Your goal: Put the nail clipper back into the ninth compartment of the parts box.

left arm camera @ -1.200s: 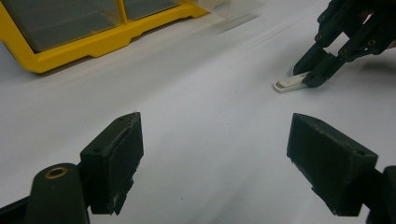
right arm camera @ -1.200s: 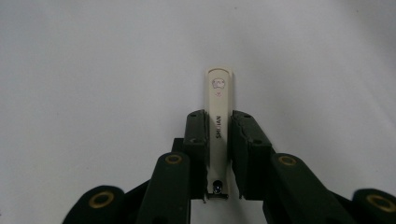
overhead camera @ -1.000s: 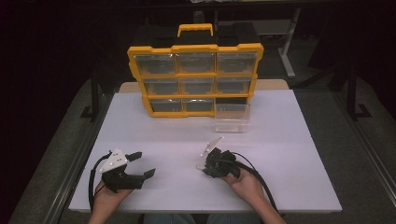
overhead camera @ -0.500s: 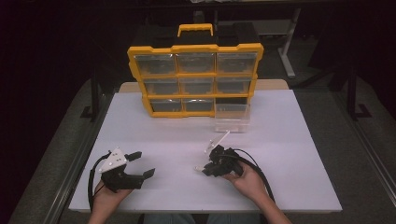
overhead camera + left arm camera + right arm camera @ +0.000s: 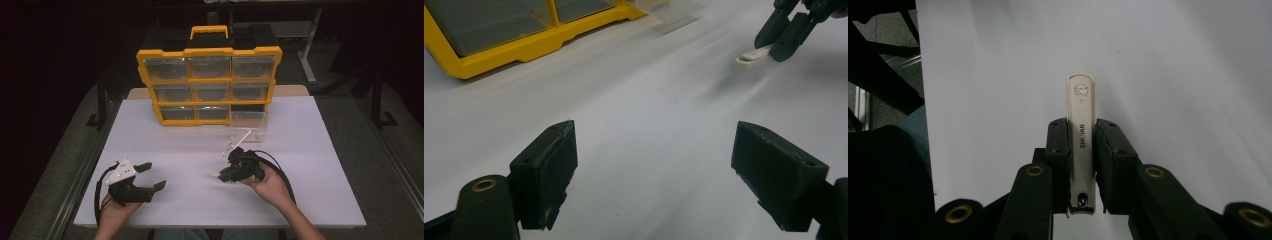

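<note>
A slim cream nail clipper [image 5: 1081,115] with printed lettering is clamped lengthwise in my right gripper [image 5: 1082,126], its tip sticking out past the jaws. In the high view the right gripper [image 5: 223,175] is right of the table's middle, cradled in an upturned hand, and the clipper [image 5: 215,174] points left just above the white table [image 5: 310,150]. The left gripper view shows that clipper [image 5: 751,54] far off. My left gripper [image 5: 152,176] rests near the front left corner, open, with nothing but bare table between its jaws [image 5: 654,155].
A yellow organizer [image 5: 210,82] with clear drawers and a top handle stands upright at the back of the table. One clear drawer [image 5: 248,125] sits out on the table by its lower right slot. Dark floor and frame rails surround the table.
The right hand has rolled palm-up and shifted slightly, with the clipper still held and now pointing left. The left gripper has stayed in place.
</note>
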